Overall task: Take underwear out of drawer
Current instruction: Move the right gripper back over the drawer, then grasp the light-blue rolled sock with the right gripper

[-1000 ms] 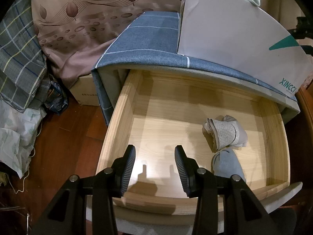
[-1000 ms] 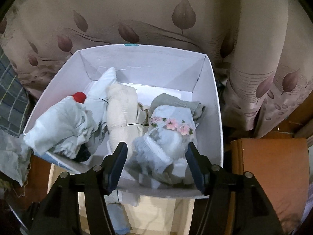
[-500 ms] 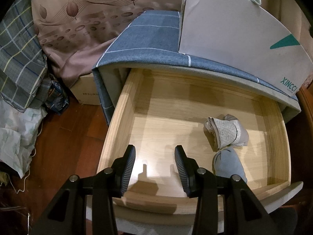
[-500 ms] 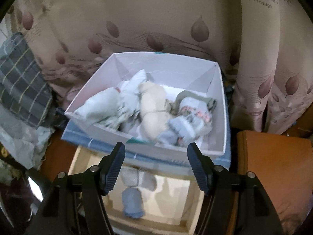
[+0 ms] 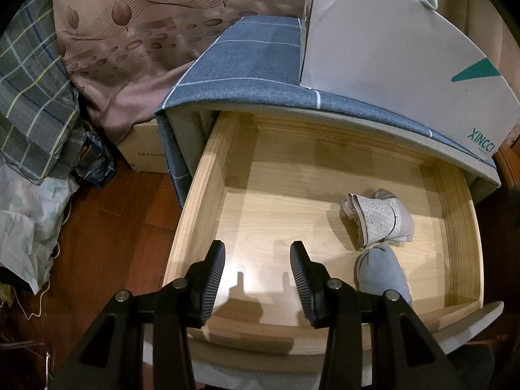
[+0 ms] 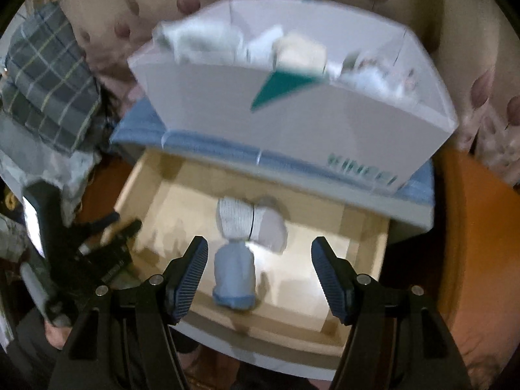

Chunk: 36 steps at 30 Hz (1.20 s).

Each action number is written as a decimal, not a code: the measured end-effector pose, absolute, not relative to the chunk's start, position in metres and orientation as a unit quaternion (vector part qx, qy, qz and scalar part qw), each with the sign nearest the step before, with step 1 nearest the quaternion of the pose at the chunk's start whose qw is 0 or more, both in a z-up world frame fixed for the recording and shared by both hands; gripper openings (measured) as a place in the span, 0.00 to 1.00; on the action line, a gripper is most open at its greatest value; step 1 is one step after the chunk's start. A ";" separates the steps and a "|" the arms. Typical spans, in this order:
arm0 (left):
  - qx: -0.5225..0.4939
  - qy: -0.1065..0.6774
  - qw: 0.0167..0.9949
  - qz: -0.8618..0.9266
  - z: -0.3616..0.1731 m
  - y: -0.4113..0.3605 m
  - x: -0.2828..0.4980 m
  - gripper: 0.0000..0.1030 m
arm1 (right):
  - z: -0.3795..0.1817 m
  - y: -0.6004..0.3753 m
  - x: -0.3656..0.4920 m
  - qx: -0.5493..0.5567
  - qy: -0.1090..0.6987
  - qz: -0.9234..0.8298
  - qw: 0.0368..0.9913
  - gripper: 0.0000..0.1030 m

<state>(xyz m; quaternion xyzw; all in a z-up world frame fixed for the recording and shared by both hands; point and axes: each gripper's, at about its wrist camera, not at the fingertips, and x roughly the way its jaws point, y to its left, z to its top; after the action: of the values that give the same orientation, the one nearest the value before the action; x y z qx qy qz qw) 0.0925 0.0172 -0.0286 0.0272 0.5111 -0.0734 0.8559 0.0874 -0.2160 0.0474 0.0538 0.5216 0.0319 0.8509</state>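
The wooden drawer (image 5: 208,175) (image 6: 367,240) stands pulled out. On its floor lie two rolled pieces of underwear: a grey-and-white patterned roll (image 5: 378,217) (image 6: 252,224) and, nearer the front, a light blue roll (image 5: 382,271) (image 6: 234,274). My left gripper (image 5: 256,274) hangs open over the bare left part of the drawer floor, nothing between its fingers. My right gripper (image 6: 259,274) is open above the drawer front; the blue roll appears between its fingers, lower down and untouched. The left gripper (image 6: 125,234) also shows in the right wrist view.
A white box (image 5: 390,65) (image 6: 292,130) holding several rolled garments sits on the blue cloth-covered cabinet top (image 5: 247,65). A leaf-patterned curtain (image 5: 130,32) hangs behind. Plaid fabric (image 5: 29,97) and a cardboard box (image 5: 143,152) lie left on the wooden floor (image 5: 107,227).
My right gripper has drawn back from above the white box and sunk toward the open drawer; the rolls now lie before it. The left gripper has stayed still.
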 end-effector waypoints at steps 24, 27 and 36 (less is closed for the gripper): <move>0.024 0.514 0.854 -0.078 -0.031 0.018 0.095 0.41 | -0.111 -0.157 0.133 0.035 0.683 0.058 0.727 0.62; 0.023 0.514 0.854 -0.078 -0.031 0.018 0.095 0.41 | -0.123 -0.150 0.136 0.025 0.696 0.057 0.716 0.61; 0.024 0.515 0.853 -0.079 -0.032 0.017 0.096 0.41 | -0.139 -0.147 0.137 0.013 0.708 0.048 0.705 0.47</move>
<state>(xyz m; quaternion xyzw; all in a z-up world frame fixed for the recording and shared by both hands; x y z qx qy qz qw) 0.0958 0.0168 -0.0325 0.0238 0.5146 -0.0789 0.8535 0.1366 -0.1468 -0.1392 0.0133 0.7076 0.0476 0.7048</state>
